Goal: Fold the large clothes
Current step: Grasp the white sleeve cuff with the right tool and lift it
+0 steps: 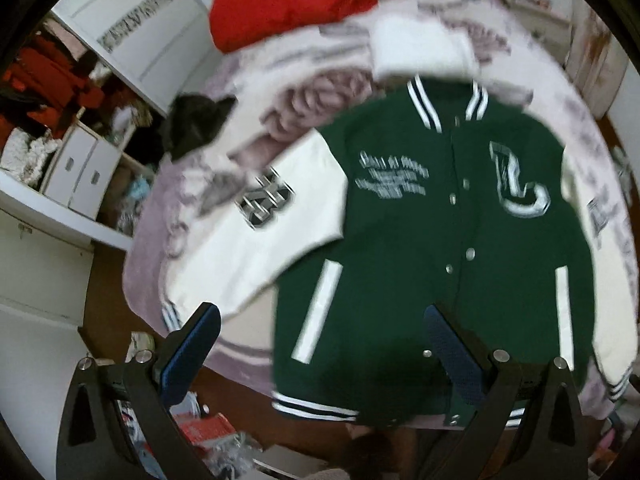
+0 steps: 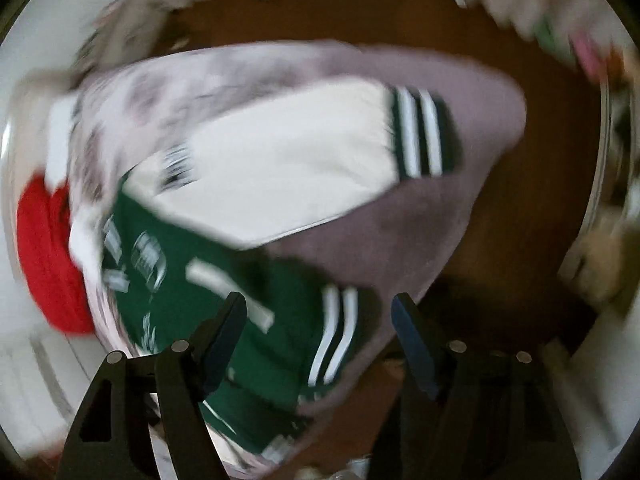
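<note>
A green varsity jacket [image 1: 420, 220] with white sleeves lies face up and buttoned on a bed with a mauve flowered blanket [image 1: 304, 92]. Its left-hand sleeve [image 1: 248, 248] spreads out toward the bed's edge. My left gripper [image 1: 320, 312] hovers open above the striped hem, nothing between its fingers. The right wrist view is blurred. It shows the jacket [image 2: 180, 280], the other white sleeve [image 2: 288, 160] and its striped cuff [image 2: 424, 136]. My right gripper [image 2: 319, 300] is open over the hem corner near the bed edge, holding nothing.
A red garment [image 1: 288, 0] and a folded white one [image 1: 420, 48] lie at the far end of the bed. A dark item [image 1: 196, 124] sits at the bed's left side. White shelves and drawers [image 1: 80, 168] stand left. Brown floor [image 2: 520, 240] surrounds the bed.
</note>
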`<action>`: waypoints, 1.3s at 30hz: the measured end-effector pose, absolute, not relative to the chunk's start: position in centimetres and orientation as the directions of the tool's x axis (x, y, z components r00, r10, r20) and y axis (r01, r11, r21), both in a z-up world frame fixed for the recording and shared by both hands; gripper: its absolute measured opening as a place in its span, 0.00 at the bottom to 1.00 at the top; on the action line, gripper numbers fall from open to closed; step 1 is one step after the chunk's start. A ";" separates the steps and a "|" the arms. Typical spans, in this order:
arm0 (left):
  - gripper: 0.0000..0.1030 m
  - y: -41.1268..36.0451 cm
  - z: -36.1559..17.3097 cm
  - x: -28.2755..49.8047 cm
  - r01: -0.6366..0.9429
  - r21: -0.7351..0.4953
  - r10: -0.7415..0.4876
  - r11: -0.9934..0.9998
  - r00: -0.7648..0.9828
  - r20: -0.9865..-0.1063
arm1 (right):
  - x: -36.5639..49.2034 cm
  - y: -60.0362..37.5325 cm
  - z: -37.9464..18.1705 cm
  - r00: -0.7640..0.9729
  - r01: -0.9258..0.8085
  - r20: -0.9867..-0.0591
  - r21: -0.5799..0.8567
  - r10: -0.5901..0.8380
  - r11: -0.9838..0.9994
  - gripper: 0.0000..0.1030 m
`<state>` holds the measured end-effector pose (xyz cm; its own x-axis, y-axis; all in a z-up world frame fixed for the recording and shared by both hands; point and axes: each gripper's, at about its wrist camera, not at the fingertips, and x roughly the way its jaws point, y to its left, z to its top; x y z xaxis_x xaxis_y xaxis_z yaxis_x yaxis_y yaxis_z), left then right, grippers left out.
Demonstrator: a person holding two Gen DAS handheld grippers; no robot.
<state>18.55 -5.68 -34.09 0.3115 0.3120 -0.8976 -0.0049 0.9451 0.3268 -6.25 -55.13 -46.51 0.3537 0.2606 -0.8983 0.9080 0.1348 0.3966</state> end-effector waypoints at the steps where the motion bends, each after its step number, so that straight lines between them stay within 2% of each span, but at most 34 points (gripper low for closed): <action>1: 1.00 -6.1 -35.4 18.8 0.000 0.332 0.317 0.943 0.298 -0.900 | -6.6 -55.6 -49.1 0.389 0.903 -0.881 0.422 0.270 0.074 0.74; 5: 1.00 -10.3 -41.5 20.1 0.075 0.392 0.361 0.917 0.261 -0.895 | -8.1 -58.2 -58.7 0.562 0.827 -0.799 0.531 0.216 -0.188 0.74; 7: 1.00 -13.1 -43.5 21.1 0.121 0.398 0.357 0.909 0.263 -0.896 | -8.0 -59.0 -61.4 0.625 0.771 -0.766 0.575 0.153 -0.275 0.73; 8: 1.00 -15.1 -44.3 21.8 0.153 0.395 0.345 0.906 0.276 -0.897 | -7.9 -59.2 -61.6 0.633 0.758 -0.767 0.585 0.108 -0.287 0.69; 9: 1.00 -16.7 -44.7 22.3 0.173 0.389 0.330 0.905 0.290 -0.898 | -7.9 -59.4 -61.5 0.630 0.755 -0.773 0.588 0.072 -0.289 0.60; 10: 1.00 -18.6 -45.1 23.1 0.195 0.379 0.311 0.904 0.307 -0.899 | -7.8 -60.0 -61.2 0.619 0.760 -0.785 0.589 0.028 -0.275 0.35; 11: 1.00 -20.0 -45.4 23.7 0.212 0.370 0.294 0.905 0.316 -0.902 | -7.7 -60.5 -60.9 0.618 0.759 -0.786 0.597 0.000 -0.260 0.22; 12: 1.00 -22.0 -45.8 24.8 0.236 0.353 0.270 0.905 0.322 -0.908 | -7.4 -61.5 -60.2 0.629 0.751 -0.777 0.618 -0.031 -0.233 0.19; 18: 1.00 -32.3 -48.7 31.4 0.338 0.302 0.174 0.891 0.360 -0.917 | -3.4 -69.5 -54.9 0.639 0.761 -0.758 0.648 -0.128 -0.038 0.16; 21: 1.00 -36.7 -51.5 34.8 0.381 0.332 0.188 0.863 0.366 -0.911 | -0.1 -74.0 -54.3 0.639 0.767 -0.757 0.641 -0.137 0.034 0.16; 25: 1.00 -39.3 -56.7 37.7 0.413 0.387 0.273 0.824 0.309 -0.911 | 4.6 -80.2 -54.4 0.613 0.790 -0.779 0.605 -0.134 0.097 0.16; 27: 1.00 -39.0 -58.3 38.6 0.402 0.355 0.255 0.844 0.281 -0.925 | 6.1 -81.9 -55.0 0.608 0.794 -0.784 0.601 -0.130 0.092 0.15; 32: 1.00 -37.1 -56.3 38.4 0.344 0.307 0.218 0.887 0.275 -0.936 | 8.6 -82.9 -54.6 0.619 0.785 -0.774 0.609 -0.132 0.110 0.15; 36: 1.00 -33.2 -52.6 37.2 0.249 0.296 0.212 0.922 0.313 -0.926 | 9.9 -80.9 -50.0 0.679 0.733 -0.723 0.656 -0.132 0.179 0.15; 39: 1.00 -28.5 -50.2 36.2 0.154 0.324 0.256 0.933 0.350 -0.901 | 12.3 -77.8 -45.1 0.724 0.681 -0.680 0.682 -0.113 0.267 0.15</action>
<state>36.19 -28.47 -50.17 0.3498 0.2555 -0.9013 0.1536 0.9334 0.3242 12.26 -77.85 -45.11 0.7244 -0.1126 -0.6801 0.6814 0.2666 0.6816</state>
